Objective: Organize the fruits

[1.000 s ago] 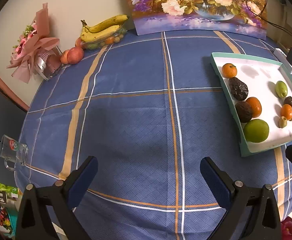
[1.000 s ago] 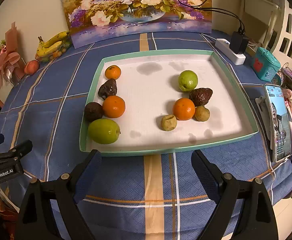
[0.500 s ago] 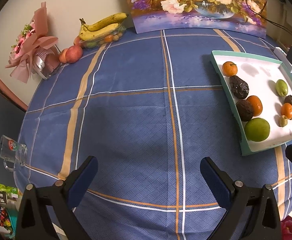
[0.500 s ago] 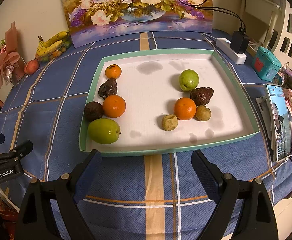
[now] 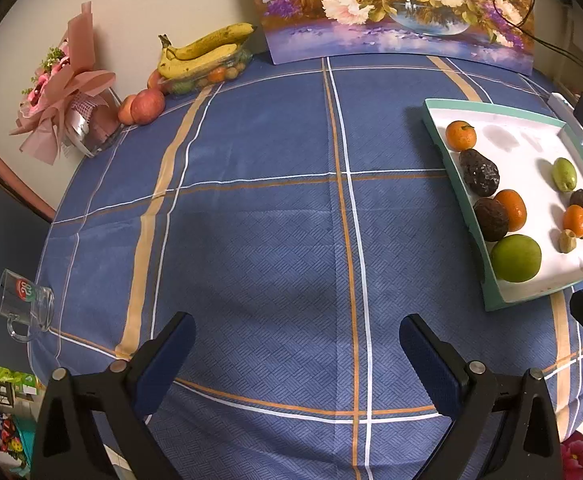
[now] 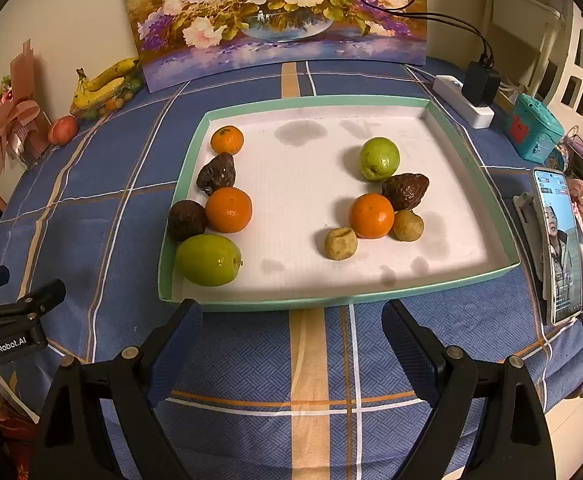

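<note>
Standing by the bench (image 5: 259, 240), blue checked cloth over it. Teal-rimmed tray (image 6: 471, 152) sits on it, fruit in two loose clusters.

Largest first:
- Big green apple (image 6: 208, 260), near-left corner of the tray. Looks heaviest; firm, smooth, likely slippery. Grip across its widest middle.
- Green guava (image 6: 379, 159), far right cluster. Firm; take at the belly.
- Three oranges, e.g. middle one (image 6: 228, 209), touching a dark round fruit (image 6: 186, 220). Skin gives slightly, pebbled, should hold well. Approach from the free side.
- Wrinkled dark fruits (image 6: 216, 174): probably soft, bruise easily; light squeeze.
- Two small tan fruits (image 6: 340, 243): light, may roll.

Right gripper (image 6: 291, 332) hovers just short of the tray's near rim, jaws spread wide, nothing between them. Left gripper (image 5: 297, 342) over bare cloth, well apart from the tray, likewise wide and empty.
</note>
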`<state>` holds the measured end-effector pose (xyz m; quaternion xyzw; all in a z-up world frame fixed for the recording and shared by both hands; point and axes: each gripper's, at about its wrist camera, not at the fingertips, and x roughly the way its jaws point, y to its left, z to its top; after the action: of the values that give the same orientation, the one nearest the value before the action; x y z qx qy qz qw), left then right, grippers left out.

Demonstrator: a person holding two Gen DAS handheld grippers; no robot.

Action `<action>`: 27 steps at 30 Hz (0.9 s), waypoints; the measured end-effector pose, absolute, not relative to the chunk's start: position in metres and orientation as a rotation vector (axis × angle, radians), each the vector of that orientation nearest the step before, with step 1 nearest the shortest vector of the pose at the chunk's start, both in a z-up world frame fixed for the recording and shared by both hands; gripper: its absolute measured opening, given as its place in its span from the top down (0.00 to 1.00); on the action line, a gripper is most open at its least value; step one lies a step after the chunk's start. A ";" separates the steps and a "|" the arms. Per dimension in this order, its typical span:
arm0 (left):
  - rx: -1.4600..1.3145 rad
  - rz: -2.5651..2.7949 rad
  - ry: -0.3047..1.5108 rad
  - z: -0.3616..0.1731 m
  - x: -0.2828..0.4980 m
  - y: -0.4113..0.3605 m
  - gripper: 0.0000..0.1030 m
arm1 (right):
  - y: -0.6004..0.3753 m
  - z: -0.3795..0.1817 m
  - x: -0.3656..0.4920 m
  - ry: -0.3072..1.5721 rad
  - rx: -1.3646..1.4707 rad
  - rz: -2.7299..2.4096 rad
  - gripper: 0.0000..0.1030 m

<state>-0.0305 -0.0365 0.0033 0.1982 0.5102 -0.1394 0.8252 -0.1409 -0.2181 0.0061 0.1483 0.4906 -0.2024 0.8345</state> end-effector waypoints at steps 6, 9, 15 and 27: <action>0.422 -0.297 1.084 0.003 -0.030 -0.036 0.00 | -0.218 0.005 -0.141 1.039 0.314 -0.429 0.11; 0.422 -0.297 1.084 0.003 -0.030 -0.036 0.00 | -0.218 0.005 -0.140 1.040 0.314 -0.429 0.11; 0.422 -0.296 1.085 0.003 -0.030 -0.036 0.00 | -0.218 0.005 -0.140 1.040 0.314 -0.429 0.11; 0.421 -0.292 1.089 0.002 -0.031 -0.034 0.00 | -0.216 0.004 -0.140 1.042 0.314 -0.431 0.11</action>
<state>-0.0315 -0.0336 0.0017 0.1979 0.5123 -0.1371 0.8244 -0.1404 -0.2164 0.0039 0.1482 0.4916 -0.2032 0.8337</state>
